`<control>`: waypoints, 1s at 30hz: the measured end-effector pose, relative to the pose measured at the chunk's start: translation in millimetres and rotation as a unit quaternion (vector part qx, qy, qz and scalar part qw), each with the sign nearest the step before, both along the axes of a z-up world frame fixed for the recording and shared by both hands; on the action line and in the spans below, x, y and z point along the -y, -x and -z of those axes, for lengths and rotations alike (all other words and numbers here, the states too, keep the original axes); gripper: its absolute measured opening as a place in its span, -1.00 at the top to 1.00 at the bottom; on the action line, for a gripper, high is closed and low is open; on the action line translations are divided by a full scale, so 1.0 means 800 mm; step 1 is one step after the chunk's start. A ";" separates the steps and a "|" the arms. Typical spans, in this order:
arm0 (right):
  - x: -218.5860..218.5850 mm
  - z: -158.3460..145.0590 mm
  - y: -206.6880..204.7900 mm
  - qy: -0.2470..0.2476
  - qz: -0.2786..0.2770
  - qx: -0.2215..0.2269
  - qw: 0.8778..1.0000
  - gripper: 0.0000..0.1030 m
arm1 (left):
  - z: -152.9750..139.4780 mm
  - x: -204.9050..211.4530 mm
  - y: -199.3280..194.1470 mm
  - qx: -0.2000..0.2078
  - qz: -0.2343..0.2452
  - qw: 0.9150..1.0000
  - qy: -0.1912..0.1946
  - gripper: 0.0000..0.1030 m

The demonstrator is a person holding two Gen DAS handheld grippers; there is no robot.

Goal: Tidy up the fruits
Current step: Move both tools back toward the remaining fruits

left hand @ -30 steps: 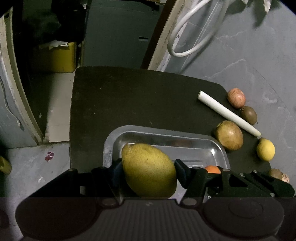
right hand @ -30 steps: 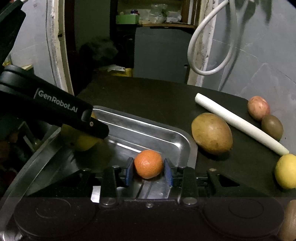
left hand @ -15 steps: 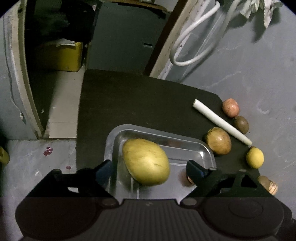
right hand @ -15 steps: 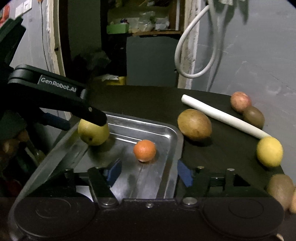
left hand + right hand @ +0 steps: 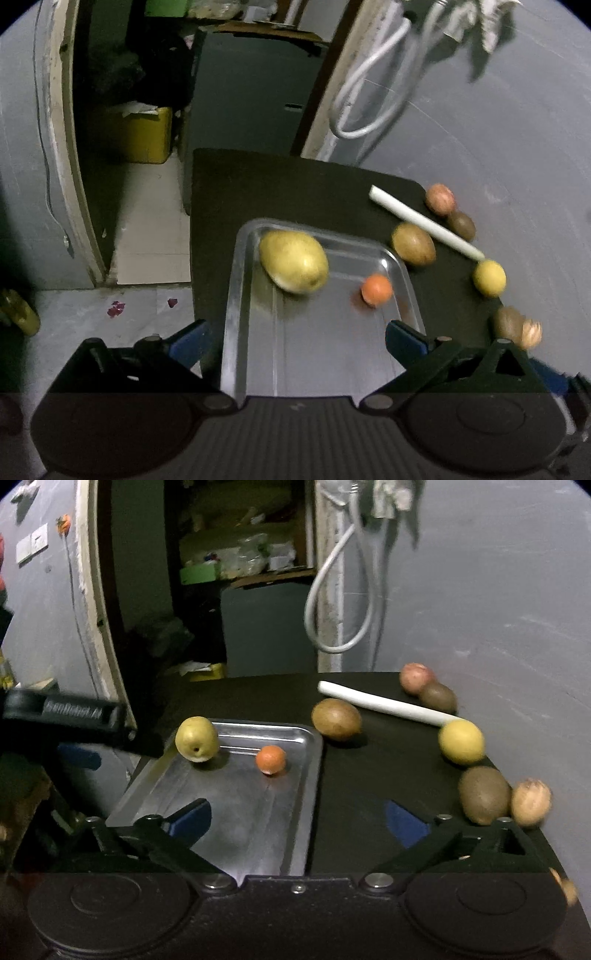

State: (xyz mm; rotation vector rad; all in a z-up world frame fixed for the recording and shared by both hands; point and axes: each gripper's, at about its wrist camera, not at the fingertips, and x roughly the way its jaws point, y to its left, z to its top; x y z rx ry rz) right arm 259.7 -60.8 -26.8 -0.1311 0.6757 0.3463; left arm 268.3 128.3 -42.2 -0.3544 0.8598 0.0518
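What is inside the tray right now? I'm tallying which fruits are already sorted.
Two fruits lie in the tray: a pear near its far left corner and an orange toward its right side. The tray's near end is hidden behind the gripper body.

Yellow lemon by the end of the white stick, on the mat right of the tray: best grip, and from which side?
Grip the lemon across its round middle, coming from above. The white stick lies against its far side and a kiwi sits close on the near side, so put the pads on its free left and right flanks. The right gripper is open and nearest.
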 end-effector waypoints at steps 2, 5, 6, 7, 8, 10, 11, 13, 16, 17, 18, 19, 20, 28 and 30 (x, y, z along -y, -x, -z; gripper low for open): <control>0.010 -0.004 0.015 -0.003 0.013 0.000 1.000 -0.99 | 0.000 0.008 0.014 -0.002 0.014 1.000 -0.013 -0.99; 0.027 -0.006 0.031 -0.006 0.037 -0.004 0.999 -0.99 | 0.003 0.020 0.031 -0.010 0.036 0.999 -0.032 -0.99; 0.034 -0.005 0.037 -0.006 0.046 -0.006 0.999 -0.99 | 0.005 0.025 0.034 -0.012 0.043 0.998 -0.036 -0.99; 0.040 -0.005 0.042 -0.007 0.055 -0.007 0.998 -0.99 | 0.007 0.029 0.039 -0.014 0.050 0.998 -0.039 -0.99; 0.046 -0.004 0.046 -0.008 0.064 -0.009 0.998 -0.99 | 0.010 0.034 0.044 -0.017 0.057 0.997 -0.041 -0.99; 0.061 -0.002 0.056 -0.008 0.083 -0.014 0.996 -0.99 | 0.015 0.045 0.052 -0.026 0.074 0.996 -0.047 -0.99; 0.067 0.000 0.060 -0.007 0.092 -0.017 0.996 -0.99 | 0.018 0.051 0.055 -0.030 0.083 0.995 -0.050 -0.99; 0.081 0.003 0.069 -0.001 0.110 -0.024 0.994 -0.99 | 0.023 0.064 0.059 -0.036 0.100 0.993 -0.056 -0.99; 0.107 0.008 0.086 0.001 0.140 -0.036 0.990 -0.99 | 0.027 0.082 0.063 -0.042 0.127 0.989 -0.059 -0.99; 0.115 0.010 0.091 0.001 0.150 -0.041 0.988 -0.99 | 0.027 0.088 0.063 -0.043 0.135 0.988 -0.060 -0.99; 0.123 0.012 0.095 -0.001 0.162 -0.047 0.986 -0.99 | 0.027 0.094 0.064 -0.043 0.142 0.987 -0.061 -0.99; 0.131 0.014 0.099 -0.004 0.174 -0.054 0.983 -0.99 | 0.027 0.100 0.065 -0.043 0.150 0.986 -0.062 -0.99; 0.138 0.017 0.103 -0.006 0.185 -0.060 0.981 -0.99 | 0.027 0.106 0.065 -0.042 0.158 0.984 -0.064 -0.99; 0.189 0.037 0.122 -0.011 0.256 -0.103 0.961 -0.99 | 0.030 0.158 0.066 -0.047 0.222 0.970 -0.083 -0.99; 0.197 0.040 0.122 -0.013 0.266 -0.109 0.958 -0.99 | 0.030 0.173 0.065 -0.046 0.237 0.967 -0.085 -0.99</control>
